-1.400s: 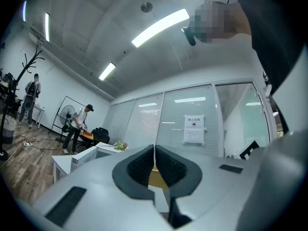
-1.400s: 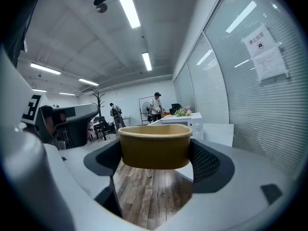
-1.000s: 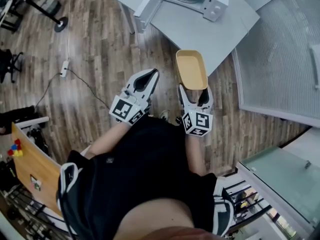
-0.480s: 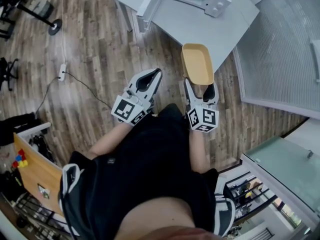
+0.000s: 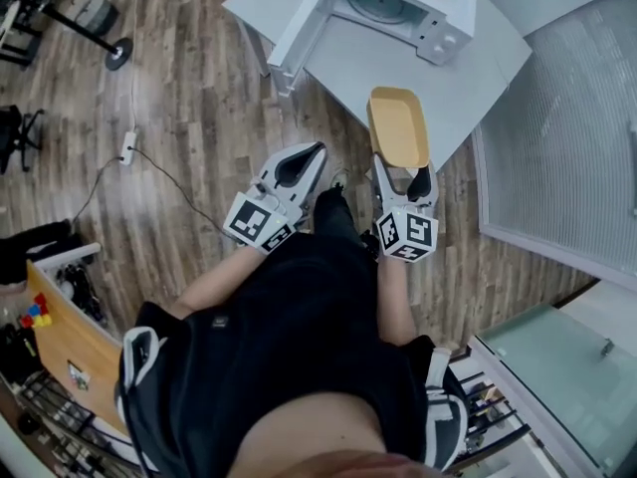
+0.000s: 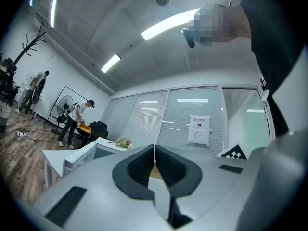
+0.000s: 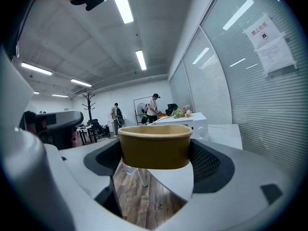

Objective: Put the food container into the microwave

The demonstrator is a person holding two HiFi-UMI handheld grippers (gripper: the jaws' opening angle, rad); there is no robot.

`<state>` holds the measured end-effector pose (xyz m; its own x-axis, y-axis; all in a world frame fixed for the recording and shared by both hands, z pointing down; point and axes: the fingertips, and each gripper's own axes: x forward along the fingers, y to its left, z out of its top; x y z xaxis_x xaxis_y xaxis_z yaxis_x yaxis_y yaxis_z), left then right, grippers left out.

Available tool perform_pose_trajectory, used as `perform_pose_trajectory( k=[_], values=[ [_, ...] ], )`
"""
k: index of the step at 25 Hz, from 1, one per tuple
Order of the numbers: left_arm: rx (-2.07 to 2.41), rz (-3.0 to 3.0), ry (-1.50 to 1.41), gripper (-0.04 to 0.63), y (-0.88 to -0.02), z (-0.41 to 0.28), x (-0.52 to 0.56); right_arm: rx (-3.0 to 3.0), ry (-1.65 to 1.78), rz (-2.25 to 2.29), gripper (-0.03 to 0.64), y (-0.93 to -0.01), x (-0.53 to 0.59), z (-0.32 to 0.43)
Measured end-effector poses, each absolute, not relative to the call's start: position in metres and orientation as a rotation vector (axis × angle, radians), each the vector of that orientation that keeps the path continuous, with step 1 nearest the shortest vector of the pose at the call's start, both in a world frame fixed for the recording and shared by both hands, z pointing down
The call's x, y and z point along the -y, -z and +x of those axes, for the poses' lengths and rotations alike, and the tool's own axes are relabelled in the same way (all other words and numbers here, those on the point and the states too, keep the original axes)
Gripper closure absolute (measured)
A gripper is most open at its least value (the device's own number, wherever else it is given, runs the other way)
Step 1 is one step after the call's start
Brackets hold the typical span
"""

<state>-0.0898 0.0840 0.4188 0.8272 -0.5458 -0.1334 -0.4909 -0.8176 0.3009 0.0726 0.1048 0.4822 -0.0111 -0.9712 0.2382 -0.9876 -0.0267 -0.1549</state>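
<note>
A tan oblong food container (image 5: 398, 125) is held level at its near end by my right gripper (image 5: 402, 174), which is shut on it; its far end reaches over the near edge of the white table (image 5: 438, 78). The white microwave (image 5: 398, 6) stands at the table's far side with its door (image 5: 302, 20) swung open to the left. From the right gripper view, the container (image 7: 154, 146) fills the gap between the jaws, with the microwave (image 7: 195, 123) behind it. My left gripper (image 5: 311, 154) hangs beside it over the wood floor, shut and empty (image 6: 154, 160).
A power strip with its cable (image 5: 126, 145) lies on the floor at left, near a stand base (image 5: 118, 52). A wooden cabinet (image 5: 62, 327) is at lower left. A blinds-covered glass wall (image 5: 557, 118) runs along the right. People stand far off (image 7: 155, 107).
The person has stepped toward the table. The held container has moved forward, from over the floor to over the table's near edge. Both grippers kept their states.
</note>
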Motion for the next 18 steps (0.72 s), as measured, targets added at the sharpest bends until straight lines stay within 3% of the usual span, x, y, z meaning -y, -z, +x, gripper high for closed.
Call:
perform_pose_trajectory(
  k=[9,18],
  values=[
    [0.947,2.757,0.332,0.566,-0.4,-0.008,0.018,2.257,-0.425,2.015,0.156,-0.492,0.027,0.149],
    [1.04,2.706,0.35,0.566,-0.409,0.029,0.094,2.193,-0.453,1.927,0.155,-0.557,0.151,0.189]
  ],
)
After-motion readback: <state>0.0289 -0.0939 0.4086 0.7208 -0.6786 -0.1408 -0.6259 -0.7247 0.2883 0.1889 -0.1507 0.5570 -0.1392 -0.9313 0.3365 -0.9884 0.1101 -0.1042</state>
